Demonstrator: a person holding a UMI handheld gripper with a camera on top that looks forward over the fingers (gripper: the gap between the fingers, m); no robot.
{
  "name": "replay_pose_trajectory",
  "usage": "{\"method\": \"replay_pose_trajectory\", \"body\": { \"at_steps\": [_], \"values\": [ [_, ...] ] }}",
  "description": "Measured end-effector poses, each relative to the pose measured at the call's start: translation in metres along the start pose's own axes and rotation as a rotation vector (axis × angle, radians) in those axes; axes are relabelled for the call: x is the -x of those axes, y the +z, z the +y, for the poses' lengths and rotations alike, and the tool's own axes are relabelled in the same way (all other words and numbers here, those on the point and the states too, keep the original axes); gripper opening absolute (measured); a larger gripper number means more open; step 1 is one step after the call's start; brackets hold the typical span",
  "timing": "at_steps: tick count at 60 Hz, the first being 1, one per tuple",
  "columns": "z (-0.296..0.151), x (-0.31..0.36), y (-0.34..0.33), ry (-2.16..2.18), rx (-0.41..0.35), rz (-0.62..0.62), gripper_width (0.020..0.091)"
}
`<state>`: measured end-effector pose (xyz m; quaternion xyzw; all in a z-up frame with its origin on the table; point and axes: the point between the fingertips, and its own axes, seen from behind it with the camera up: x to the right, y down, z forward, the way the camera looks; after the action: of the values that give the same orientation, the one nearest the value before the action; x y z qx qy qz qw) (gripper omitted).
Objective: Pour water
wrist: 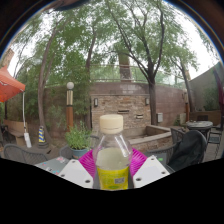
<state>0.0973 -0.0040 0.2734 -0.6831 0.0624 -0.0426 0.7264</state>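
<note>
Bottle (113, 152) of clear plastic is standing upright between the gripper (112, 167) fingers, its cream screw cap (111, 124) topping a narrow neck and a yellow-green label wrapping its lower body. Pink pads (88, 160) are showing on either side of the bottle body at label height, and they are looking as though they are pressing against it, so the tongs are judged to be pinching the bottle; its base is hidden below, so I cannot tell whether it is resting on anything.

Handling is likely to be tricky in a mild way. Thin plastic of this kind is tending to flex under a squeeze, and the smooth wall and glossy label are probably offering little friction, so a firm but not crushing hold around the mid-body, where the label is sitting, seems the best place. How full it is cannot be read here, so its weight is uncertain. With the cap appearing to be on, no water could leave until it is removed.

Beyond the bottle, a potted green plant (77, 138) is sitting to one side, a stone outdoor fireplace (125, 98) is standing further back, and dark patio chairs (188, 148) and a round table (200, 126) are placed off to the other side. Tall trees (150, 40) are spreading overhead.
</note>
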Motion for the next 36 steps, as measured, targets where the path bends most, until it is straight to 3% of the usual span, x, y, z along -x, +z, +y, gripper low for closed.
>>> {"method": "replay_pose_trajectory", "body": {
  "at_steps": [7, 14, 23, 28, 36],
  "values": [
    [0.125, -0.060, -0.009, -0.046, 0.171, 0.029, 0.0399],
    [0.201, -0.083, -0.022, -0.006, 0.256, 0.016, 0.0400],
    [0.248, -0.097, -0.029, 0.017, 0.296, 0.024, 0.0421],
    [0.248, -0.100, -0.037, 0.042, 0.264, 0.021, 0.0425],
    [0.256, -0.101, -0.047, 0.016, 0.293, 0.018, 0.0497]
  ]
}}
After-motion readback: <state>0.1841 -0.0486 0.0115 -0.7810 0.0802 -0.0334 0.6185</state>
